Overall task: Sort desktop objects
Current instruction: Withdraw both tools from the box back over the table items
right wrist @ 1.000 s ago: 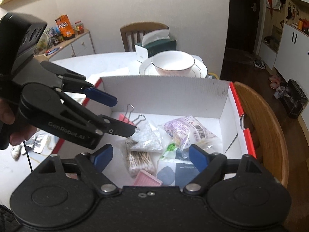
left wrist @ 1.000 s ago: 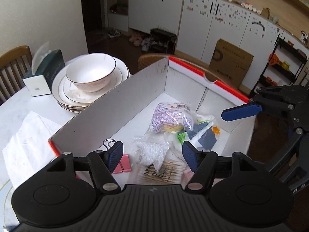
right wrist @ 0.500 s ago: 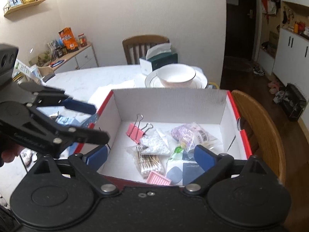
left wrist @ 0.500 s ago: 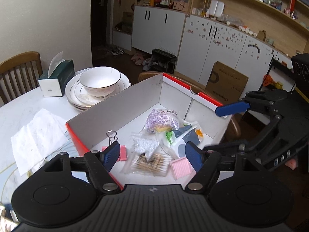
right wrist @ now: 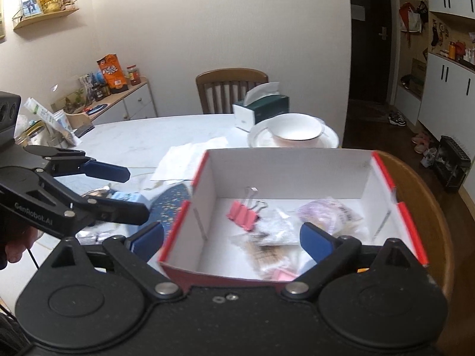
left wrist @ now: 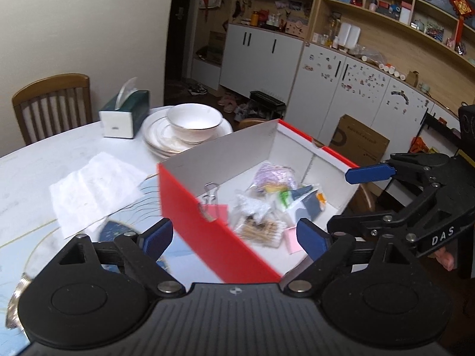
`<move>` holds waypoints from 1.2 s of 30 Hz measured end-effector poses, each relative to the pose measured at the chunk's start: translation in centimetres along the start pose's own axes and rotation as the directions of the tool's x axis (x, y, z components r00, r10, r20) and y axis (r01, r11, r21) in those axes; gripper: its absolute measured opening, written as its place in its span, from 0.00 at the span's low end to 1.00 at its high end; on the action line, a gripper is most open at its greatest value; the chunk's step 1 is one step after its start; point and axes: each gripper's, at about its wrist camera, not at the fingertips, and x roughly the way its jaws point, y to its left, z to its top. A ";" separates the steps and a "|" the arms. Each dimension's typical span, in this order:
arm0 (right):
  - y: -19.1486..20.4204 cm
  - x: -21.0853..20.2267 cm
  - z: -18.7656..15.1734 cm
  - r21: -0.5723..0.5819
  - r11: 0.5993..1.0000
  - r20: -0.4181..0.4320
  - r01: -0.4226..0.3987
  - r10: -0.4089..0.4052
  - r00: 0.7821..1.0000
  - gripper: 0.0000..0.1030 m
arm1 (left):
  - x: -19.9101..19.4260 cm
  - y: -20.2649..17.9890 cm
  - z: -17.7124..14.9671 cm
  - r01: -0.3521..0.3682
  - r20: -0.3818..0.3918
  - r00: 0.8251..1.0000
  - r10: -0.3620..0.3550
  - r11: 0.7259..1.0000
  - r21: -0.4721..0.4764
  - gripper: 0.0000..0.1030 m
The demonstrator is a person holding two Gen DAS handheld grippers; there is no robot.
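Left wrist view has the left gripper [left wrist: 234, 235] angled down toward the near corner of the red-and-white box [left wrist: 207, 207], its blue pads [left wrist: 157, 237] spread wide with nothing between them; the jaws have just been opening. To its right the right gripper [left wrist: 350, 201] reaches in from the side, likewise spread and empty, its jaws having widened a little further too. From the right wrist view, the right gripper [right wrist: 231, 237] points down over the box's near wall [right wrist: 225, 276], and the left gripper [right wrist: 130, 191] hangs left of the box above the table [right wrist: 142, 139], with part of a hand [right wrist: 12, 249] behind it at the edge. A second ago both sat close over the box interior; now they have drawn back and up, so the whole box and more of the table show. Inside lie a pink binder clip [right wrist: 242, 215], a bag of cotton swabs [left wrist: 261, 231], a purple packet [left wrist: 274, 175] and a small pink pad [left wrist: 292, 237], all loose on the floor of the box. Motion blur smears the contents, and the right gripper's body cuts off the box's near edge. What lies under the left gripper among the foil and blue patterned items [right wrist: 169, 204] is hard to make out.
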 end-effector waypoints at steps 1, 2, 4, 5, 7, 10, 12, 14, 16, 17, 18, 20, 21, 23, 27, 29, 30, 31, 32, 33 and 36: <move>0.6 0.1 0.0 0.001 1.000 0.001 0.002 -0.002 1.000 0.95 | -0.4 0.5 -0.3 -0.002 0.001 1.000 0.002 1.000 -0.002 0.88; 1.2 0.1 0.0 0.005 1.000 0.001 0.001 -0.001 1.000 0.95 | -0.8 1.0 -0.5 -0.002 0.000 1.000 0.002 1.000 -0.005 0.88; 2.3 0.3 0.0 0.010 1.000 0.002 -0.003 0.003 1.000 0.95 | -1.5 2.1 -1.1 -0.009 0.001 1.000 0.009 1.000 -0.015 0.88; 2.9 0.3 0.0 0.010 1.000 0.001 -0.002 0.002 1.000 0.95 | -1.9 2.6 -1.4 -0.018 0.002 1.000 0.018 1.000 -0.021 0.88; 4.2 0.5 0.0 0.012 1.000 -0.001 -0.006 0.006 1.000 0.95 | -2.6 3.9 -2.1 -0.029 0.001 1.000 0.029 0.999 -0.032 0.88; 6.2 1.0 -0.1 0.007 1.000 -0.004 -0.003 0.003 1.000 0.95 | -3.6 5.7 -3.1 -0.059 0.001 0.998 0.059 0.998 -0.034 0.99; 7.6 1.2 -0.2 0.004 1.000 -0.005 -0.003 0.003 1.000 0.95 | -4.3 7.0 -3.6 -0.062 0.010 0.998 0.062 0.997 -0.040 1.00; 9.0 1.6 -0.2 -0.003 1.000 -0.006 -0.002 0.002 1.000 0.95 | -5.0 8.0 -4.2 -0.053 0.016 0.998 0.054 0.998 -0.038 1.00; 10.3 1.9 -0.4 -0.007 1.000 -0.007 0.002 -0.002 1.000 0.95 | -5.6 9.0 -4.6 -0.036 0.020 0.999 0.037 0.998 -0.041 1.00; 11.0 2.1 -0.5 -0.007 1.000 -0.009 0.001 -0.001 1.000 0.95 | -5.9 9.5 -4.8 -0.025 0.024 0.999 0.026 0.999 -0.045 1.00; 11.7 2.4 -0.6 -0.008 1.000 -0.013 -0.001 0.001 1.000 0.95 | -6.3 9.9 -4.9 -0.027 0.031 0.999 0.028 0.999 -0.042 1.00; 13.1 2.9 -0.8 -0.012 1.000 -0.018 -0.005 0.004 1.000 0.95 | -6.7 10.5 -5.2 -0.048 0.037 0.998 0.049 0.999 -0.023 1.00; 13.8 3.2 -0.9 -0.014 1.000 -0.021 -0.007 0.007 1.000 0.95 | -6.9 10.9 -5.4 -0.053 0.037 0.998 0.053 0.998 -0.018 1.00; 15.1 3.7 -1.1 -0.014 1.000 -0.026 -0.011 0.011 1.000 0.96 | -7.3 11.8 -5.8 -0.060 0.036 0.997 0.061 0.998 -0.012 1.00; 17.5 4.7 -1.4 -0.016 1.000 -0.036 -0.017 0.016 0.999 0.96 | -8.0 13.9 -6.6 -0.088 0.036 0.995 0.088 0.996 -0.007 1.00; 18.5 5.3 -1.4 -0.025 0.999 -0.041 -0.020 0.019 0.999 0.96 | -8.3 14.9 -6.9 -0.101 0.034 0.994 0.101 0.995 -0.007 1.00; 19.0 5.6 -1.4 -0.033 0.999 -0.046 -0.018 0.017 0.999 0.96 | -8.3 15.4 -7.1 -0.108 0.031 0.994 0.108 0.994 -0.005 1.00; 19.6 5.9 -1.5 -0.041 0.999 -0.054 -0.017 0.014 0.998 0.96 | -8.3 15.9 -7.3 -0.118 0.027 0.993 0.118 0.993 -0.003 1.00; 20.1 6.3 -1.6 -0.047 0.999 -0.062 -0.017 0.014 0.998 0.96 | -8.3 16.4 -7.6 -0.130 0.021 0.991 0.130 0.992 0.001 1.00; 20.5 6.6 -1.7 -0.051 0.999 -0.071 -0.016 0.012 0.997 0.96 | -8.3 16.8 -7.8 -0.141 0.017 0.990 0.141 0.990 0.007 1.00; 21.7 7.7 -2.0 -0.065 0.998 -0.094 -0.009 0.002 0.996 0.96 | -8.1 18.3 -8.4 -0.173 0.012 0.985 0.172 0.985 0.015 1.00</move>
